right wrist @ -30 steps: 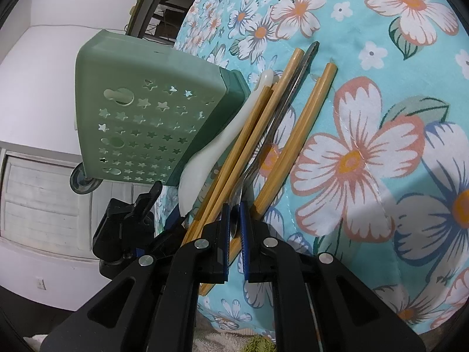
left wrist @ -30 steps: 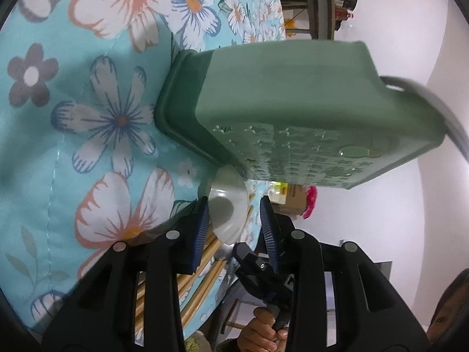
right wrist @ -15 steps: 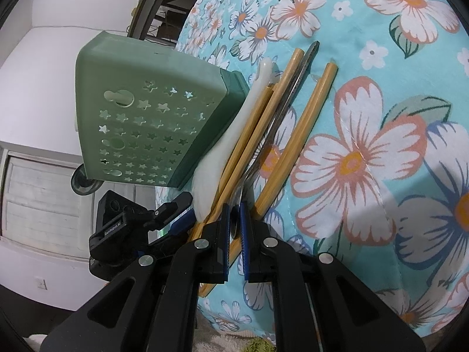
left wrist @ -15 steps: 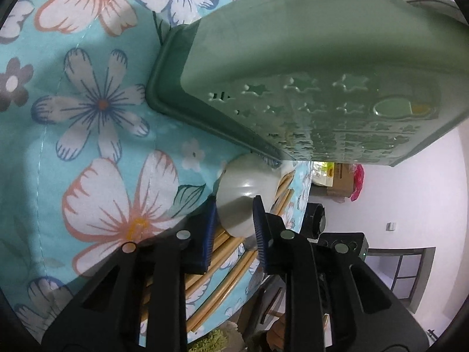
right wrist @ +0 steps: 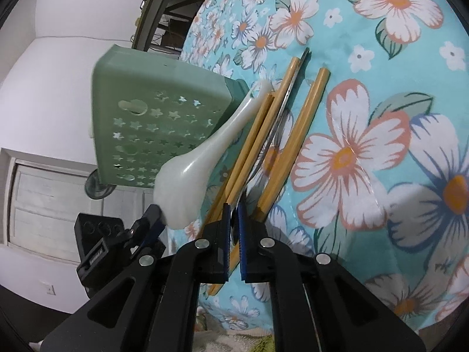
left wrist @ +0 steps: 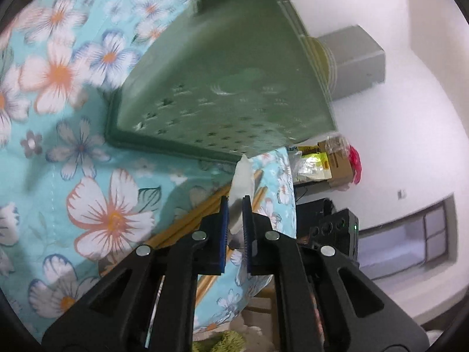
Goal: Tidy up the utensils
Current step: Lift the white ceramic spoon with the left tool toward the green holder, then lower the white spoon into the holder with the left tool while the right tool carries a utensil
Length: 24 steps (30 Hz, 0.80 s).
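Note:
A green utensil holder with star holes (left wrist: pixel 222 88) (right wrist: pixel 137 135) stands on the floral tablecloth. My left gripper (left wrist: pixel 234 214) is shut on the bowl of a white ceramic spoon (left wrist: pixel 241 176) (right wrist: pixel 205 152), lifted and tilted, its handle pointing toward the holder. Several wooden chopsticks (right wrist: pixel 255 149) (left wrist: pixel 190 220) and a metal utensil (right wrist: pixel 281 120) lie beside the holder. My right gripper (right wrist: pixel 233 220) is shut on the near end of the metal utensil, down at the table.
The table edge with the turquoise flowered cloth (right wrist: pixel 366 152) drops off near both grippers. Boxes and bags (left wrist: pixel 325 161) stand on the floor beyond. A white door (right wrist: pixel 44 199) is behind the holder.
My left gripper has closed on the white spoon's bowl and lifted it, tilting the spoon up off the chopsticks. The right gripper has stayed in place on the metal utensil.

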Tool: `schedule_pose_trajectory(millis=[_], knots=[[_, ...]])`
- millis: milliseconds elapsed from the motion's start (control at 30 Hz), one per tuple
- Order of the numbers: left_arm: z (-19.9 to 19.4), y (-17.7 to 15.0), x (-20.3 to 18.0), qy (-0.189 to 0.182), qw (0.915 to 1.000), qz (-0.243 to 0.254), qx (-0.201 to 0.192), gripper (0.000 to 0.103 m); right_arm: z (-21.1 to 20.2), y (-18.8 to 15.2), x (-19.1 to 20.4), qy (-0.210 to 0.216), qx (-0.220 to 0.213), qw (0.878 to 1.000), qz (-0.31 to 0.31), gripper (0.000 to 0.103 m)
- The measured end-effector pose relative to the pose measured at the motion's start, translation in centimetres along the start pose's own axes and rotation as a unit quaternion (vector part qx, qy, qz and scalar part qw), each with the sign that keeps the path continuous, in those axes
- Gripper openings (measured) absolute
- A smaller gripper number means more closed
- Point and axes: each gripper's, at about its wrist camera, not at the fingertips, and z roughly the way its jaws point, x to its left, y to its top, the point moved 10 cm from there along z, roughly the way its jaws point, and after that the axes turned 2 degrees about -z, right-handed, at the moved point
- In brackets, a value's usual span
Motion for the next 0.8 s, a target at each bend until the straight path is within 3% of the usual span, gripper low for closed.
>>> schedule_pose_trajectory(millis=[100, 333, 567, 800], knots=[[-0.8, -0.4, -1.9, 0.009, 0.9989, 0.045, -0.01, 0.006, -0.8, -0.3, 0.3, 0.012, -0.002, 1.0, 0.002, 0.005], [-3.2, -1.2, -6.4, 0.031, 0.9854, 0.161, -0.045, 0.002, -2.6, -1.5, 0.5, 0.064, 0.001, 0.997, 0.03, 0.005], [-5.9, -1.3, -8.1, 0.042, 0.9751, 0.208, -0.065, 0.001, -4.6, -2.6, 1.8, 0.119, -0.007, 0.992, 0.039, 0.005], [-8.7, -1.8, -10.8, 0.03, 0.9645, 0.247, -0.089, 0.001, -6.8, -2.9, 3.2, 0.157, -0.017, 0.987, 0.038, 0.005]])
